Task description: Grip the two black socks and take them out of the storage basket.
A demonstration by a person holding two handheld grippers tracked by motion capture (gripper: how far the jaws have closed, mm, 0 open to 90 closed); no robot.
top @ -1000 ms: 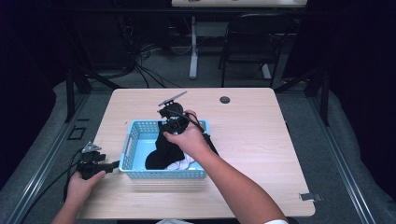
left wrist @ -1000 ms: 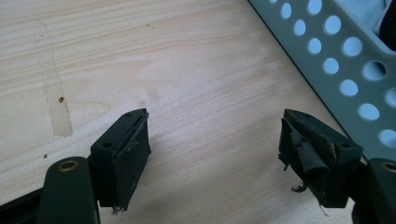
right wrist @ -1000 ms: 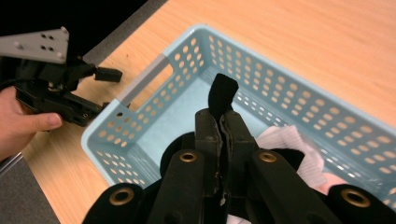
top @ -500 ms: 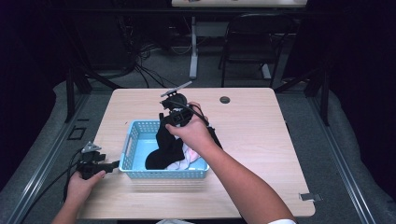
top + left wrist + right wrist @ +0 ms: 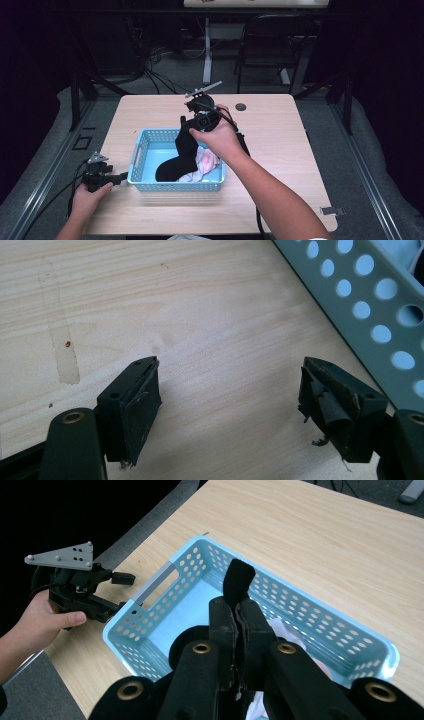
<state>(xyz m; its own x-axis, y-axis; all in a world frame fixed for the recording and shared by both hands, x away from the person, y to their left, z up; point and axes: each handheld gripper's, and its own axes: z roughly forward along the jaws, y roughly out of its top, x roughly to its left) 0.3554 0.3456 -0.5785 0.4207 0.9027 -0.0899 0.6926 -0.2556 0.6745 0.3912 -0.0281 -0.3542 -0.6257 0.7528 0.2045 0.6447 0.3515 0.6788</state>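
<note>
High view: right tongs (image 5: 186, 121) pinch a black sock (image 5: 181, 152), seemingly unlabelled; left tongs (image 5: 230, 405) gape wide.

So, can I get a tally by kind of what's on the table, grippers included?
Baskets: 1, the blue basket
Black socks: 1, the black sock, held up by the right gripper
Pale cloth items: 1, the white and pink cloth in the basket
Small dark round objects: 1, the disc
Grippers: 2, counting the left gripper
Total: 6

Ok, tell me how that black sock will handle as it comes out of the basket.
Probably floppy: the black sock hangs limp from the right gripper, its foot trailing in the blue basket. Likely light, since a pinch on one end lifts it. It may drag the pale cloth beside it.
</note>
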